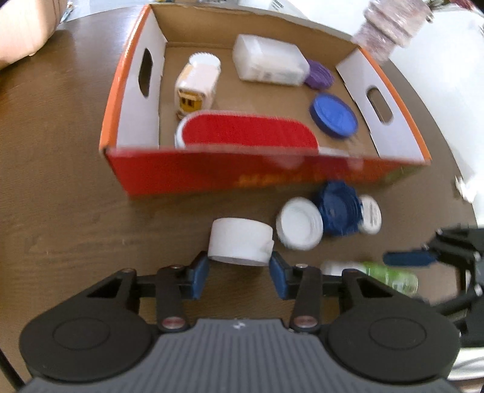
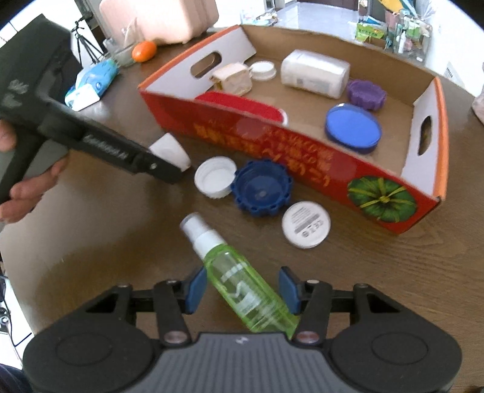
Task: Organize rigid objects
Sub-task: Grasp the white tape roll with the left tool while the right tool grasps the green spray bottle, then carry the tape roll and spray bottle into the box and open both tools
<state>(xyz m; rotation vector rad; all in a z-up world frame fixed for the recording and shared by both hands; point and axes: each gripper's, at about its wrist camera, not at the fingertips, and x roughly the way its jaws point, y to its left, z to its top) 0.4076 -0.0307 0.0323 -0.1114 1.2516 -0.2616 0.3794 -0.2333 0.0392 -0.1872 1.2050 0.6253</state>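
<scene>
A brown wooden table (image 2: 90,241) carries an orange fruit (image 2: 144,50) beside a glass bowl (image 2: 122,53), a blue-and-white tissue pack (image 2: 92,83) and a pink case (image 2: 160,18). A tripod (image 2: 83,39) stands beyond; cluttered shelves (image 2: 396,27) lie far right

Open brown table (image 2: 90,241) near left. Far side blocked by red box (image 2: 302,157); caps (image 2: 261,189) and spray bottle (image 2: 242,287) crowd the middle.

no print legible: box (image 2: 302,157) lettering and lid (image 2: 306,224) label blurred.
</scene>
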